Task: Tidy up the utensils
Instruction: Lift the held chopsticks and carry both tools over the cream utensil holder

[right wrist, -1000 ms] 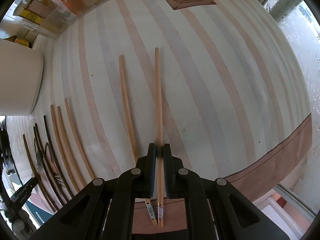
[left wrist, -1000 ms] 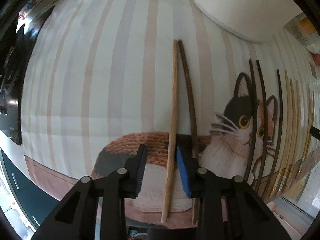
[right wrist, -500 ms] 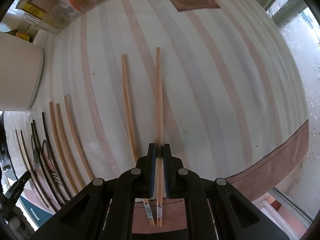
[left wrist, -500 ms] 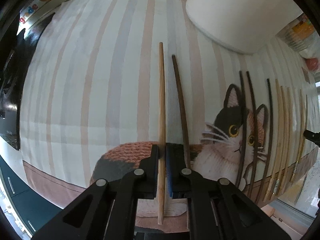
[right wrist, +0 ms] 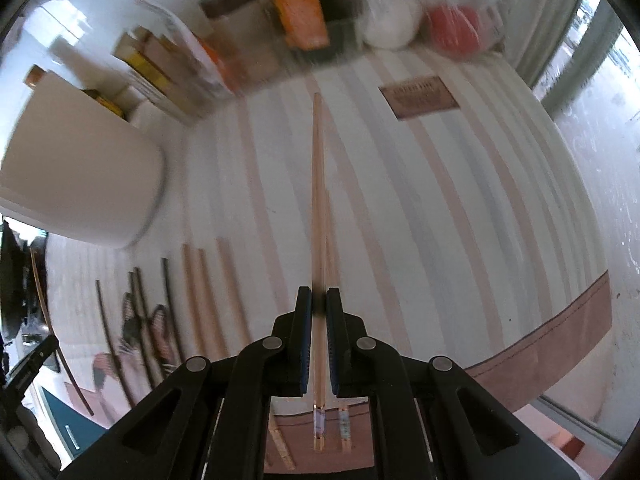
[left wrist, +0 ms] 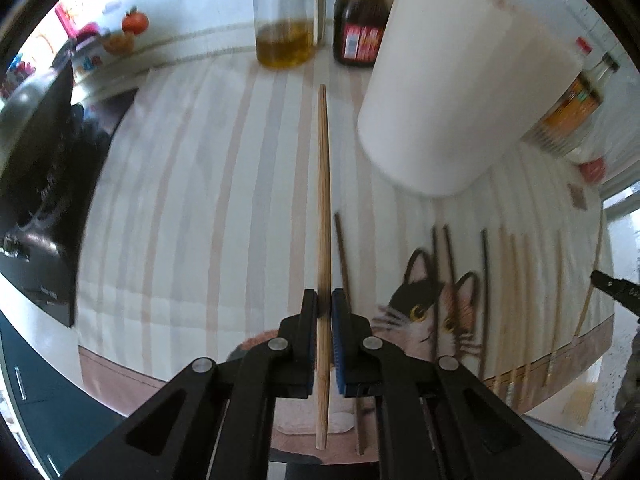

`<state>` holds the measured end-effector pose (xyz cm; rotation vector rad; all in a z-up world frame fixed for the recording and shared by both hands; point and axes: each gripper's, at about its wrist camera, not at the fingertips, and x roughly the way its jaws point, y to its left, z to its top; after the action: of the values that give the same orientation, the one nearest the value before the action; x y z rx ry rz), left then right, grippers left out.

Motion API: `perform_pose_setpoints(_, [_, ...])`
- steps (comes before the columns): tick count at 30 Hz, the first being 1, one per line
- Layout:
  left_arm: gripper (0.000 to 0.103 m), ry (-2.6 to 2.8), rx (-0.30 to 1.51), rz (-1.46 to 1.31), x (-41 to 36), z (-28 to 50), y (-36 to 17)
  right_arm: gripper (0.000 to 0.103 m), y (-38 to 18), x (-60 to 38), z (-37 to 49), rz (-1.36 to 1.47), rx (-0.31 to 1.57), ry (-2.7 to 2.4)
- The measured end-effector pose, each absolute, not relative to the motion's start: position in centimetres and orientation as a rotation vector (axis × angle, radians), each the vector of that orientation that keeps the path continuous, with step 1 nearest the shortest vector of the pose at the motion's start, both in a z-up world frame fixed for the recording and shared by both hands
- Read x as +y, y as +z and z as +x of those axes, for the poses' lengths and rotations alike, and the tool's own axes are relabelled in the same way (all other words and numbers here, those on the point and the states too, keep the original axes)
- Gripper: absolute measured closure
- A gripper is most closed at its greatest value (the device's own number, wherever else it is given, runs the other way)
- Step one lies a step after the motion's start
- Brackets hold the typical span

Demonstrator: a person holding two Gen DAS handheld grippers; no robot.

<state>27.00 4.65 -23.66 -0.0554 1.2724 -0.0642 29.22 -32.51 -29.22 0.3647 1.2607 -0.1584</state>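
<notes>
The left gripper [left wrist: 325, 312] is pressed tight on a long light-brown wooden chopstick [left wrist: 323, 208], pinching it near its thick end. The stick is up off the striped cloth w/ a cat picture [left wrist: 176, 208] that covers the tabletop. Its thin tip points toward the far side, near a clear jar of yellow oil [left wrist: 285, 20] & a dark brown sauce bottle [left wrist: 360, 20]. Just right of the held stick a dark brown chopstick [left wrist: 343, 256] lies flat on the cloth. A big white round container [left wrist: 460, 96] stands to the right of the stick's tip. More dark & light chopsticks in a row [left wrist: 504, 264] lie side by side over the cat picture, blurry.

The right gripper [right wrist: 318, 312] is squeezed shut on a pale wooden chopstick w/ a patterned end [right wrist: 318, 208]. That one is also lifted off the cloth. A second pale chopstick [right wrist: 333, 264] shows just right of it, lying lower on the cloth; its patterned end pokes out below the gripper. A brown label patch [right wrist: 420, 96] is sewn on the cloth, far right. Boxes & packets [right wrist: 224, 52] crowd the far edge, too blurry to read.
</notes>
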Motion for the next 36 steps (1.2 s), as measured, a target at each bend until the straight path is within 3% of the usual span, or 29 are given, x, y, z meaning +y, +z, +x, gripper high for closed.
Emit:
perform_pose_setpoints(8, [0.098,-0.089,1.131,-0.088,4.0,27.7,-17.3,0.096,-24.3,-32.7,28.7,0.414,1.127,-0.096])
perform_pose_setpoints(21, [0.098,-0.173,0.817,-0.143,2.7,31.1,-4.8,0.096,-10.1,-27.1,31.1,0.428,0.725,0.124])
perform_pose_setpoints(28, [0.098,-0.197,0.704,-0.170,0.8,35.1,-2.0,0.096,-7.3,-24.6,35.2,0.411,0.598,0.167])
perform_pose_setpoints(36, [0.098,-0.206,0.692,-0.229,-0.3,39.5,-3.1,0.096,-8.0,-24.2,40.4,0.462,0.510,0.177])
